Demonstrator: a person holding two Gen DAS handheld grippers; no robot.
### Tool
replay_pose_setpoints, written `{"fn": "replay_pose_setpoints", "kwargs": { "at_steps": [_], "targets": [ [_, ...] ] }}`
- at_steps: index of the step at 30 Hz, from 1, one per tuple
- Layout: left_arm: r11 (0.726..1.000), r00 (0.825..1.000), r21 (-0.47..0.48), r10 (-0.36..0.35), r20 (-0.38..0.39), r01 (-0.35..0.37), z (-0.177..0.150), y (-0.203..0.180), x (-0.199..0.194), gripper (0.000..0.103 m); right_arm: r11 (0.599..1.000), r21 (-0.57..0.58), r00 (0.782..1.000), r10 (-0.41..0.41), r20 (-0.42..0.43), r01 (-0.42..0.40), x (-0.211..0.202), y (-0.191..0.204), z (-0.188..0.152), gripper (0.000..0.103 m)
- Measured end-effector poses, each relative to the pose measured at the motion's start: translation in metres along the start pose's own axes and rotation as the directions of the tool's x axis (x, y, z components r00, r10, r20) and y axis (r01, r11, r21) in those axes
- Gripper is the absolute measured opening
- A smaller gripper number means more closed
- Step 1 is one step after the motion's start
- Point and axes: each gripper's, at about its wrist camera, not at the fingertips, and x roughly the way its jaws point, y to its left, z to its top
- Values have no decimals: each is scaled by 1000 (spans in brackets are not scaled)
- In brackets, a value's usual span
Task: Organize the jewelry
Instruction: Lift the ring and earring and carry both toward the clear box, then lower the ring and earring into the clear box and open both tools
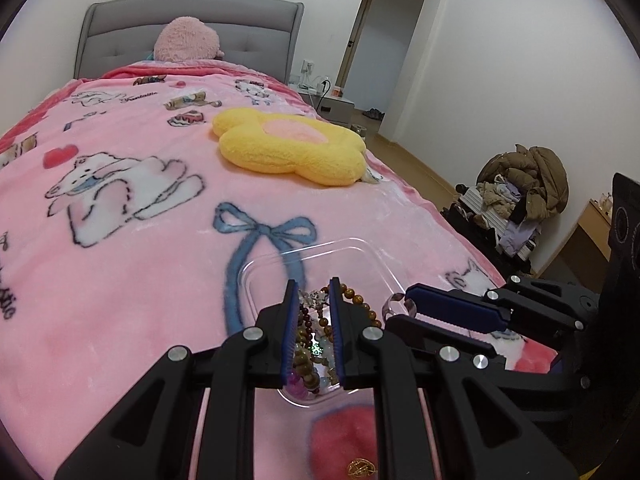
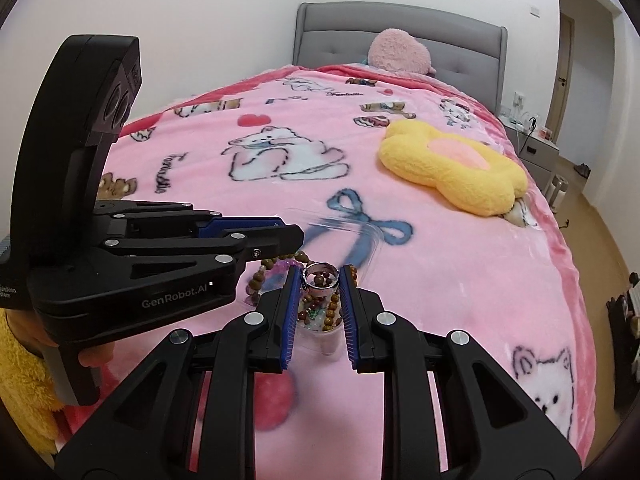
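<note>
A clear plastic tray (image 1: 360, 250) lies on the pink blanket and holds several bead bracelets (image 1: 362, 304). My left gripper (image 1: 314, 286) hovers over the tray with its jaws a little apart and nothing between them. My right gripper (image 2: 322, 276) is shut on a wide silver ring (image 2: 320, 280) and holds it just above the beads (image 2: 316, 312) in the tray (image 2: 360, 232). In the left wrist view the right gripper (image 1: 404, 300) reaches in from the right with a clear bangle (image 1: 394, 304) at its tip. A small gold piece (image 1: 362, 469) lies on the blanket near the front edge.
A yellow flower cushion (image 1: 288, 148) lies on the bed beyond the tray. A pink plush (image 1: 186, 40) leans on the grey headboard. A pile of clothes (image 1: 520, 188) and a bedside table (image 1: 332, 102) stand to the right of the bed.
</note>
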Motion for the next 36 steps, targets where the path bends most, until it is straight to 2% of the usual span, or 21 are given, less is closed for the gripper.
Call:
{"fn": "replay_pose_setpoints", "kwargs": {
  "at_steps": [18,24,27,30,33,36],
  "targets": [
    [999,1000,-39,2,-31,-3,-6,6,9,15,1000,-27,1000,-2,1,2,1,2,-7,22],
    [998,1000,-56,-12,-20,10,-7,10,3,23,1000,-17,1000,5,12,-4,-2,1,-8,22],
    [998,1000,-54,-25,-15,24,-8,9,-1,24,1000,-4,1000,16,25,-16,-9,0,-11,28],
    [998,999,-49,-32,-6,32,-10,7,-9,29,1000,-14,999,23,34,-23,-18,0,-14,28],
    [998,999,-45,-34,-2,34,-12,5,-19,31,998,-23,998,56,22,-55,-27,2,-21,28],
    [999,999,-37,19,-33,-20,-28,3,-35,34,996,-37,997,75,-1,-75,-34,6,-32,28]
  ]
}}
